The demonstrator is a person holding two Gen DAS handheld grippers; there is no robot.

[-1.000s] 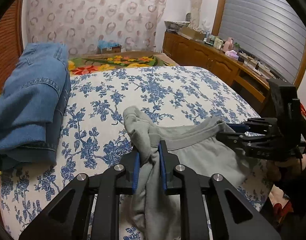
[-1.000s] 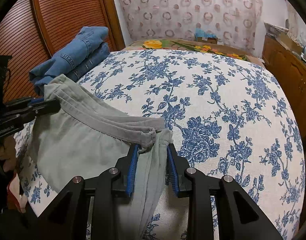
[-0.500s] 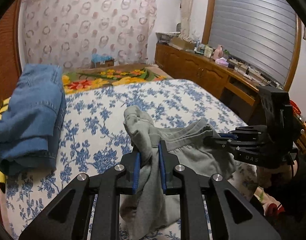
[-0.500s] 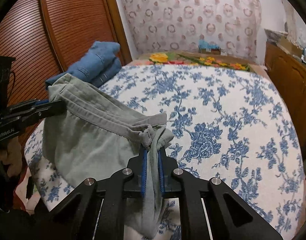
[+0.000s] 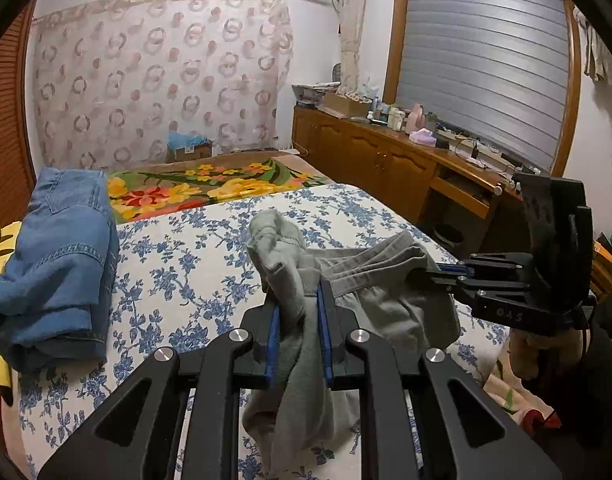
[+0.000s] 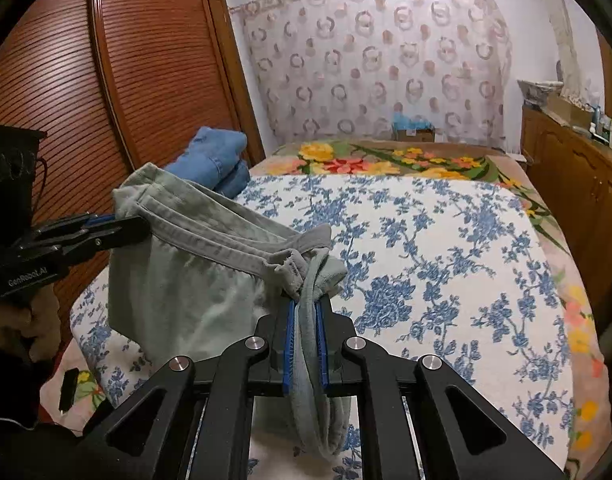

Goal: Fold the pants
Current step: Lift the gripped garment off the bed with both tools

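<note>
Grey-green pants (image 5: 390,300) hang by their waistband between my two grippers, lifted above the blue-flowered bed (image 5: 209,264). My left gripper (image 5: 297,300) is shut on one bunched end of the waistband. My right gripper (image 6: 306,312) is shut on the other end, cloth hanging down between its pads. In the right wrist view the pants (image 6: 185,280) spread as a sheet toward the left gripper (image 6: 133,228). In the left wrist view the right gripper (image 5: 434,272) holds the far end. The legs hang below, hidden.
A pile of folded blue jeans (image 5: 61,256) lies on the bed's left side, also in the right wrist view (image 6: 213,160). A flowered blanket (image 5: 209,188) covers the bed's far end. Wooden cabinets (image 5: 386,160) stand to the right, a slatted wardrobe (image 6: 105,100) to the left.
Both grippers have risen, lifting the pants off the bed. The right gripper closed on the waistband, which now stretches tauter between them.
</note>
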